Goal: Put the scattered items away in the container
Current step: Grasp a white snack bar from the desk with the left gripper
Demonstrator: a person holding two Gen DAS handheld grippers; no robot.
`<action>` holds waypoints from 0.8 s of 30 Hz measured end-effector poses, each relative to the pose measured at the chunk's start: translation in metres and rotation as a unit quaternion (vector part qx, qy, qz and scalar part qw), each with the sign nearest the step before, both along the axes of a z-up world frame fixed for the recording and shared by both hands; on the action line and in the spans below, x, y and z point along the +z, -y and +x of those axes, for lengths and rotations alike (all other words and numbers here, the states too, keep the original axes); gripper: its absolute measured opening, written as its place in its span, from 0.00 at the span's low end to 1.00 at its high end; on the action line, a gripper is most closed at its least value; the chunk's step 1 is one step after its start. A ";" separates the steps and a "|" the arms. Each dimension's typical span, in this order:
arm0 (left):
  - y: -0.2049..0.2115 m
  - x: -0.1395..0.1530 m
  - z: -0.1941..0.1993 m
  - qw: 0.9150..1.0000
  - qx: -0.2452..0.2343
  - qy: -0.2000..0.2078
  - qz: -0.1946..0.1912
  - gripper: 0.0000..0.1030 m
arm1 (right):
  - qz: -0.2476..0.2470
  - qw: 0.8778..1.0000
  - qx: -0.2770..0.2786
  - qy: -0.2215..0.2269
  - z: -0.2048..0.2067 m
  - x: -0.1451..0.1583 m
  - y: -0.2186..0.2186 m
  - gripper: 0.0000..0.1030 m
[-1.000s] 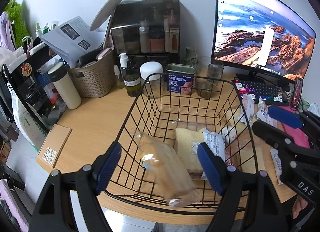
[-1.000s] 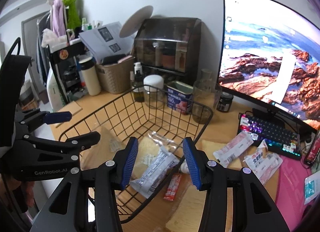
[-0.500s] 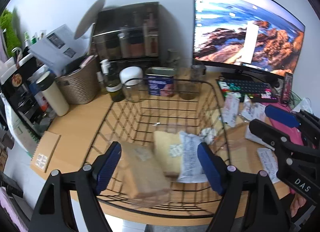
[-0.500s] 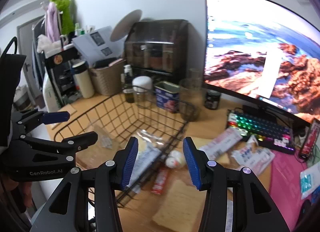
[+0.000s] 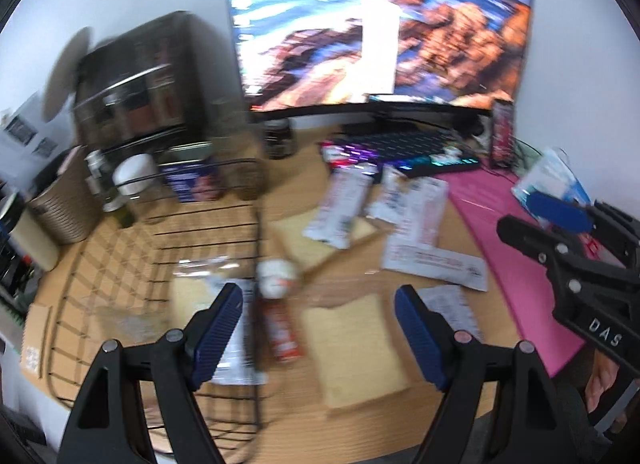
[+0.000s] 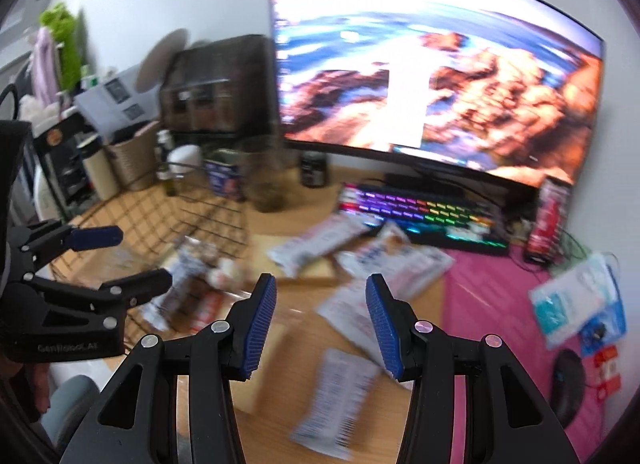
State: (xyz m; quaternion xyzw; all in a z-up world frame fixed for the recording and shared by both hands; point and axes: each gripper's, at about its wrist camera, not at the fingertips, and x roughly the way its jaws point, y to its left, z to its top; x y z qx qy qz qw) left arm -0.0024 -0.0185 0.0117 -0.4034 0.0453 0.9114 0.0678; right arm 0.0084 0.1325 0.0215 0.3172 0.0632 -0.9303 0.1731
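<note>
Desk: wooden top (image 5: pixel 432 416), crowded; monitor (image 6: pixel 436 75) and lit keyboard (image 6: pixel 420 211) at the back, pink mat (image 6: pixel 492 304) to the right.
Container: black wire basket (image 5: pixel 168 232) on the left side of the desk, a few packets already lying inside.
Left gripper (image 5: pixel 320 338): fingers spread wide, nothing between them; hanging over the basket's right edge and a bread slice (image 5: pixel 352 348) on the desk.
Right gripper (image 6: pixel 320 322): fingers apart too, empty; above a white wrapper (image 6: pixel 336 396) near the desk's front edge.
Still scattered: bread slice, red sachet (image 5: pixel 282 334) and small round pack (image 5: pixel 276 276) just beside the basket wall, several white snack packets (image 5: pixel 344 207) near the keyboard.
Picture quality: heavy blur in both views, labels unreadable.
Risk, bread: soft and flat, likely to crush or tear under a hard squeeze.
Risk, wrappers: slick film, thin and flat on wood; pads likely to skid off or pinch only a corner, then drop short of the basket.
Risk, basket wall: sachet lying against the wire; finger likely to snag the mesh and shove the basket.
Risk, crowding: both tools close together, collision probable when reaching for neighbouring packets.
</note>
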 end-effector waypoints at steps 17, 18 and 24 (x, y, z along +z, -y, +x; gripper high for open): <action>-0.127 -0.083 -0.018 0.986 -0.119 0.120 0.013 0.79 | 0.006 0.997 -0.075 0.007 -0.008 -0.011 -0.096 0.46; -0.129 -0.087 -0.019 0.985 -0.122 0.125 0.016 0.79 | 0.006 0.997 -0.077 0.008 -0.009 -0.013 -0.097 0.46; -0.130 -0.109 -0.027 0.982 -0.112 0.152 0.015 0.79 | 0.008 0.997 -0.081 0.017 -0.016 -0.020 -0.103 0.46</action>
